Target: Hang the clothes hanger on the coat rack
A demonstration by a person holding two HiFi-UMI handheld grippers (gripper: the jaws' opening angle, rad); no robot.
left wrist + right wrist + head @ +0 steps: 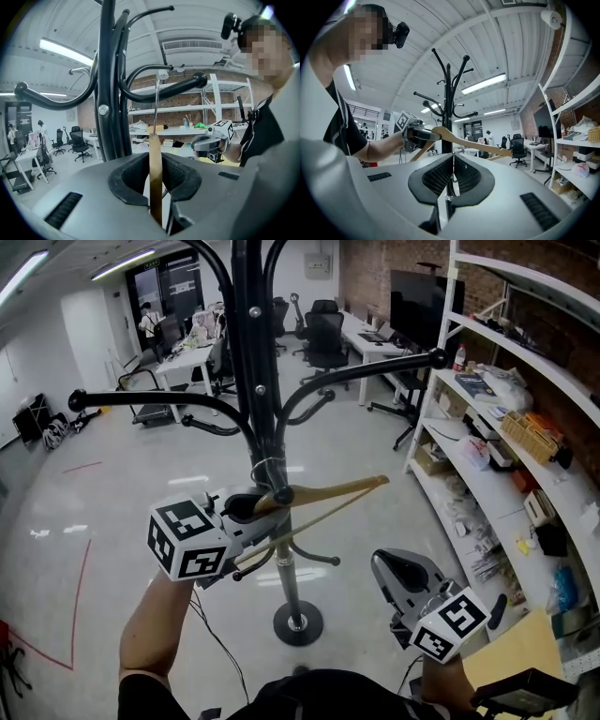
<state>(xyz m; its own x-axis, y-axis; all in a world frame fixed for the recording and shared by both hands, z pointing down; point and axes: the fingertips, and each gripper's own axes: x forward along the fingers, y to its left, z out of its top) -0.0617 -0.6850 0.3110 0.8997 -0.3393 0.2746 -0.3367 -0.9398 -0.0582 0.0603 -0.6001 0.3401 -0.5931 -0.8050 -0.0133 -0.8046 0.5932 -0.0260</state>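
A wooden clothes hanger [328, 495] with a thin metal hook [156, 101] is clamped in my left gripper [258, 505], which is shut on the wood close to the hook. It is held right against the pole of the black coat rack [251, 352]. In the left gripper view the hook rises past a curved rack arm [168, 91]; I cannot tell whether it rests on it. My right gripper [389, 568] is lower right, apart from the rack, its jaws shut with nothing between them. The right gripper view shows the hanger [473, 142] and the rack [448, 103] ahead.
The rack's round base [298, 622] stands on the grey floor just in front of me. A white shelf unit [487, 427] full of goods runs along the right. Desks and office chairs [323, 334] fill the back, with a person [148, 320] far off.
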